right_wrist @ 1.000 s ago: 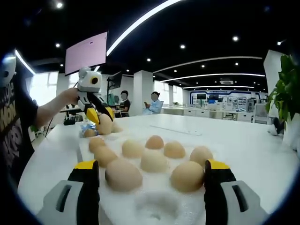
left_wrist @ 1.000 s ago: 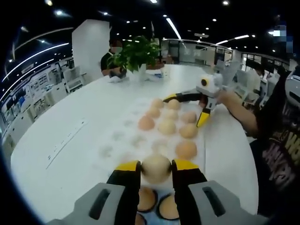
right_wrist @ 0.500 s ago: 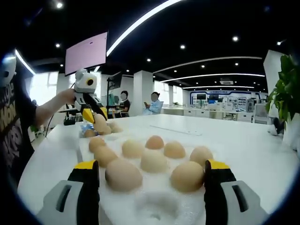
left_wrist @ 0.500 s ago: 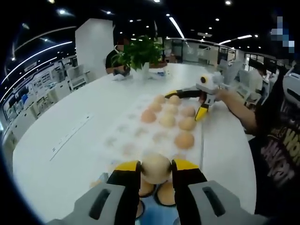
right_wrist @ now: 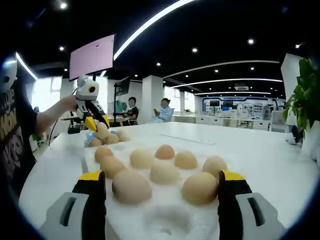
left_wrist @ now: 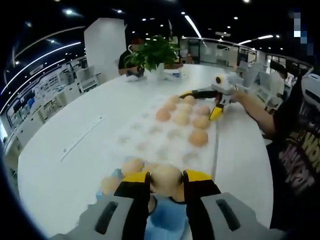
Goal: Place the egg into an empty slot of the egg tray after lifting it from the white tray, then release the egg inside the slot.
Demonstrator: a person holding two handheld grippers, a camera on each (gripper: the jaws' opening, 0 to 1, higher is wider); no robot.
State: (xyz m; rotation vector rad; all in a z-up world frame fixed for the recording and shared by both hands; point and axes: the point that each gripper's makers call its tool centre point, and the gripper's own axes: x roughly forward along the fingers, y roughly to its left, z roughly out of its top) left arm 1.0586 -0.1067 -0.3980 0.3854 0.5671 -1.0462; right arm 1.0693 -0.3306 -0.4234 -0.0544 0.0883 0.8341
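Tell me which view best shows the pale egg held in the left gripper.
The left gripper view: the pale egg sits large and close between the left gripper's yellow jaws. In the right gripper view that egg is small and distant, partly hidden by the left gripper.

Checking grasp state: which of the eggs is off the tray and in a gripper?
The egg clamped between the left gripper's yellow jaws; every other egg sits in a tray slot.

An open-plan office or showroom is stretching out here, black ceiling glowing with strip lights (right_wrist: 150, 30). People (right_wrist: 164, 110) are sitting behind the long white table (left_wrist: 85, 135) (potted plant (left_wrist: 154, 52), wall screen (right_wrist: 91, 56)).
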